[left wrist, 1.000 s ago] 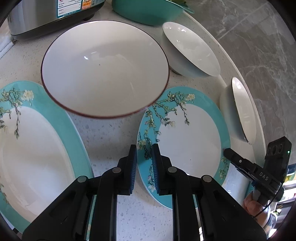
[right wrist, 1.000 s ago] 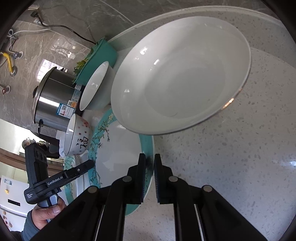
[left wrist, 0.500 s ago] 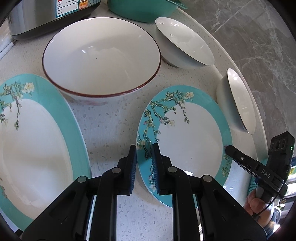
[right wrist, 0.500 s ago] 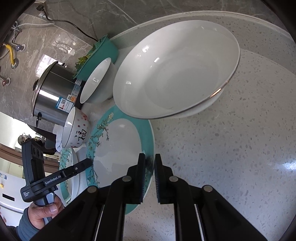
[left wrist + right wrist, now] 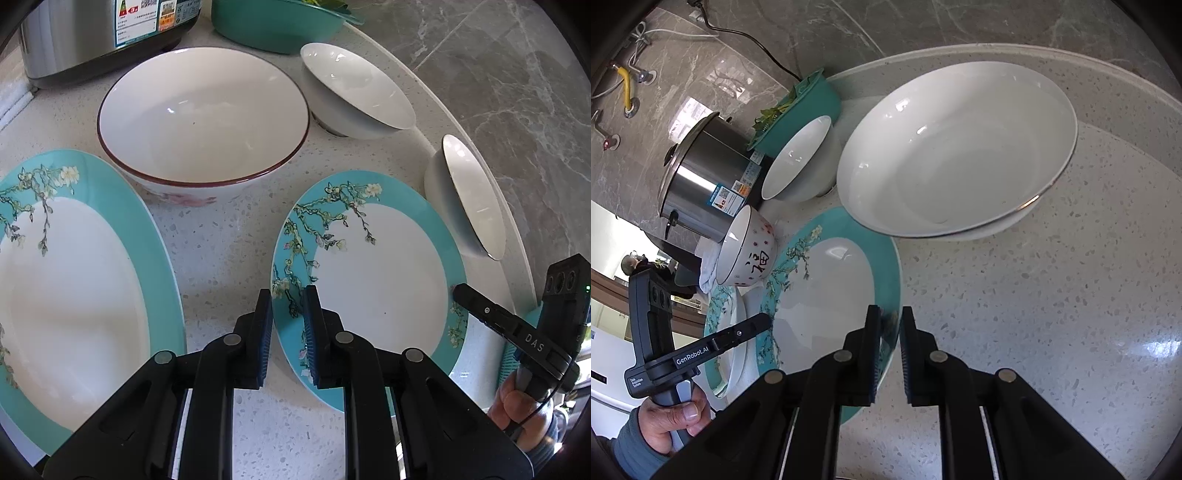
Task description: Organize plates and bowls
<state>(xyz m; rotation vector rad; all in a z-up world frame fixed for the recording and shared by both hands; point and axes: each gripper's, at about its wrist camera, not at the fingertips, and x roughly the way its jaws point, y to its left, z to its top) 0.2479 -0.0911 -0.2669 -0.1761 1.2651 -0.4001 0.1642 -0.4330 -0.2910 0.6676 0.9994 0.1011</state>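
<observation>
Plates and bowls lie spread over a speckled countertop (image 5: pixel 229 236), none yet stacked. Both grippers approach one teal-rimmed plate (image 5: pixel 373 280) from opposite edges.

Left gripper (image 5: pixel 287 295): jaws narrowly parted with nothing between them, the near-left rim of the plate showing in the gap; whether the pads touch the rim cannot be told. Right gripper (image 5: pixel 888 321): likewise narrowly parted and holding nothing, the plate's opposite rim just ahead of its tips and slightly to its left.

Surroundings, from the left gripper: a second, larger teal plate (image 5: pixel 74 280) to its left; a red-rimmed bowl (image 5: pixel 203 114) ahead; a white bowl (image 5: pixel 354 88) ahead and to the right; a third, wider white bowl (image 5: pixel 469 199) far right, close to the countertop's edge. That wide bowl sits directly ahead of the right gripper. A steel cooker (image 5: pixel 103 33) and a teal basin (image 5: pixel 277 22) stand farthest ahead of the left gripper.

Step in hand, as judged: the start of gathering the plates, with the smaller plate as the likely first piece. Nothing is gripped or lifted.

Next move, as judged: one gripper must slide a finger under the thin rim and close on it. The plate lies flat on the stone, so a low, shallow entry will be needed; the glazed rim may slip.
</observation>
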